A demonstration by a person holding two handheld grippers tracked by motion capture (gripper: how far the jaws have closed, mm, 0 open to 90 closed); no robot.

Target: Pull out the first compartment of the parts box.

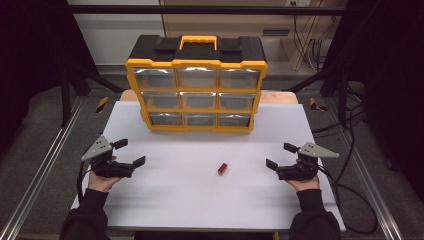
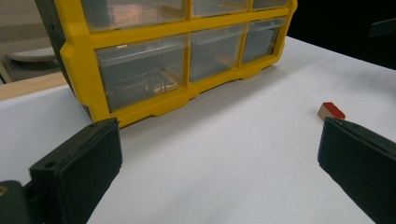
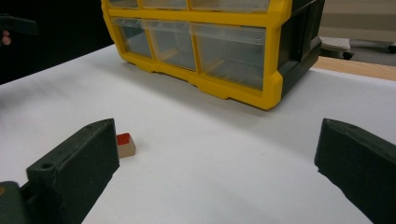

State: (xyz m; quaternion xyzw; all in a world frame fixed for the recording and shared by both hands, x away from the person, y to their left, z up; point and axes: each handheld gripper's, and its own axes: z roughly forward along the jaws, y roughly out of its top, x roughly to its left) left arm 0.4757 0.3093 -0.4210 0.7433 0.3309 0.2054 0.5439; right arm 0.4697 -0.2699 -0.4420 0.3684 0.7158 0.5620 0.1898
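Red block (image 1: 222, 169) is lying at centre frame on the worktop (image 1: 190, 195), between the spread left claw (image 1: 131, 152) and spread right claw (image 1: 281, 155), apart from both.

Bare table (image 1: 190, 190) before drawer cabinet (image 1: 196, 90)

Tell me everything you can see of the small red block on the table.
The small red block is a little rectangular piece with a red top face and pale, wood-like sides. It lies flat on the white table, in front of the yellow drawer cabinet and well apart from it, between the two tools and nearer the right one. Nothing touches it.
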